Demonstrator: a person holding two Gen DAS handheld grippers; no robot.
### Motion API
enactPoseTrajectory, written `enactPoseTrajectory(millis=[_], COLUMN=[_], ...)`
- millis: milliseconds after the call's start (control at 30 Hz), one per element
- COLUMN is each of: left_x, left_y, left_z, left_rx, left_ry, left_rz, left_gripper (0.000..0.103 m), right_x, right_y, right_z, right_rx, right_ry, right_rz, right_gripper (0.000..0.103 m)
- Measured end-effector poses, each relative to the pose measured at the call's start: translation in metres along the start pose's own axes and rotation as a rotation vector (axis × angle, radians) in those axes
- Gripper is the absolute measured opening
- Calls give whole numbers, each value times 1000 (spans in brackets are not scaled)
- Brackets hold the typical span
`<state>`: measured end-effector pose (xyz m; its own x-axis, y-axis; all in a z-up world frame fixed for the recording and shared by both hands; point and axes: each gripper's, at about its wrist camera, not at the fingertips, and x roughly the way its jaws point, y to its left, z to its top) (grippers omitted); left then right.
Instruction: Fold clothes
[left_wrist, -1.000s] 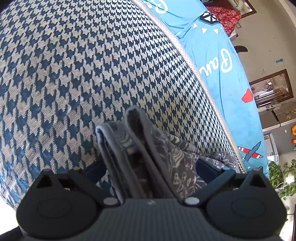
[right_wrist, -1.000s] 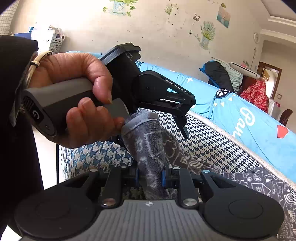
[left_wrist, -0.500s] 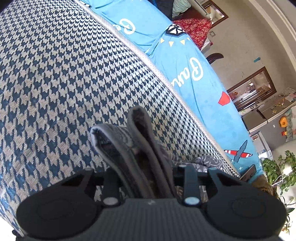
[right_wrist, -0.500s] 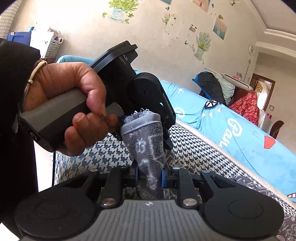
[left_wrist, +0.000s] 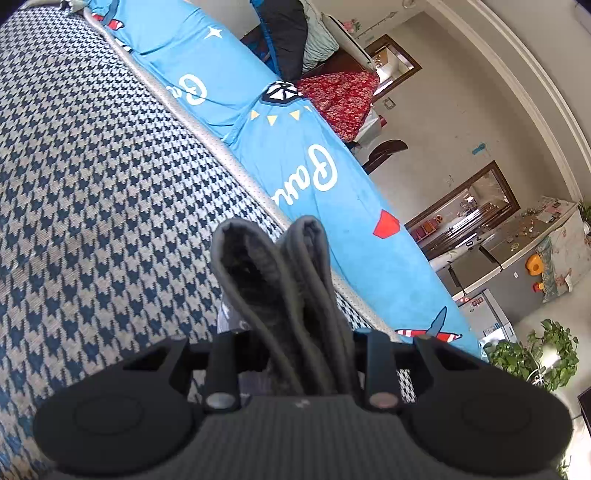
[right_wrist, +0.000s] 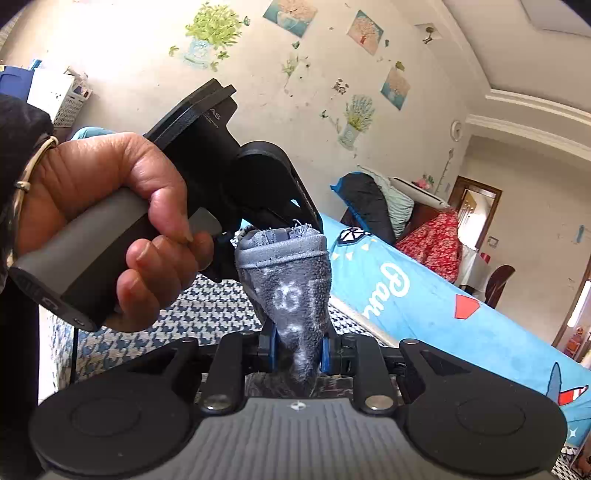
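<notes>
Left wrist view: the left gripper (left_wrist: 295, 354) is clamped on a bunched fold of grey garment (left_wrist: 273, 280), whose doubled hems stand up between the jaws as two rounded ridges with a dark fleecy lining showing in the gap; a paler part of the cloth hangs below the jaws, above the houndstooth cover (left_wrist: 96, 192). That blue-and-cream cover is the landmark: it fills the left of the view, and its pale piped edge runs diagonally from upper left to lower right. Beyond that edge lies a blue sheet (left_wrist: 314, 177) with white script, a red pennant shape and a small aeroplane; past the sheet's far end sit a dark pillow (left_wrist: 284, 33) and a red floral cloth (left_wrist: 343, 99), and off to the right of the cover stand cabinets and a green plant (left_wrist: 535, 354). Right wrist view: the right gripper (right_wrist: 299, 350) is closed on another bunch of the same garment (right_wrist: 291, 280), here showing a white print on grey, pinched between blue-padded fingers (right_wrist: 266, 350) and held clear above the cover (right_wrist: 147, 332). Just beyond it, also above the cover, a hand (right_wrist: 107, 229) grips the handle of the left gripper (right_wrist: 280, 221), whose tips meet the frayed top of the cloth. The wall behind carries flower decals.
</notes>
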<state>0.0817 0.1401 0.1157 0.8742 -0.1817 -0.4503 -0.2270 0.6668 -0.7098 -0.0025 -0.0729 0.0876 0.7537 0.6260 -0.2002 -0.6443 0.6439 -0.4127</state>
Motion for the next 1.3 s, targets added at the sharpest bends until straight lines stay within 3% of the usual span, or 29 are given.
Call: enactPoseTrajectory(millis=[267, 567, 667, 733, 800, 867, 1033, 1167, 1300], left_x=[31, 129, 161, 176, 185, 183, 154, 127, 114], left_y=[-93, -153, -157, -154, -149, -147, -143, -122, -92], left_z=[-18, -81, -99, -103, -103, -99, -88, -84, -75], left_rx=[145, 263, 280, 266, 248, 238, 310, 348, 302], left_ry=[5, 138, 165, 181, 190, 196, 152, 122, 112], left_rz=[-43, -64, -56, -52, -53, -81, -93, -61, -24], left_gripper=[27, 31, 35, 44, 64, 69, 77, 78, 78], right_x=[-17, -24, -24, -21, -18, -13, -6, -12, -25], right_y=[-55, -123, -139, -148, -156, -163, -176, -187, -196], right_z=[-3, -44, -57, -64, -70, -78, -92, -92, -88], right_rx=[30, 295, 370, 409, 447, 509, 637, 657, 639], right_ry=[-36, 139, 201, 236, 270, 299, 378, 390, 367], right_rz=[-150, -250, -278, -282, -285, -282, -324, -427, -547], right_gripper=[20, 20, 20, 20, 22, 25, 38, 52, 55])
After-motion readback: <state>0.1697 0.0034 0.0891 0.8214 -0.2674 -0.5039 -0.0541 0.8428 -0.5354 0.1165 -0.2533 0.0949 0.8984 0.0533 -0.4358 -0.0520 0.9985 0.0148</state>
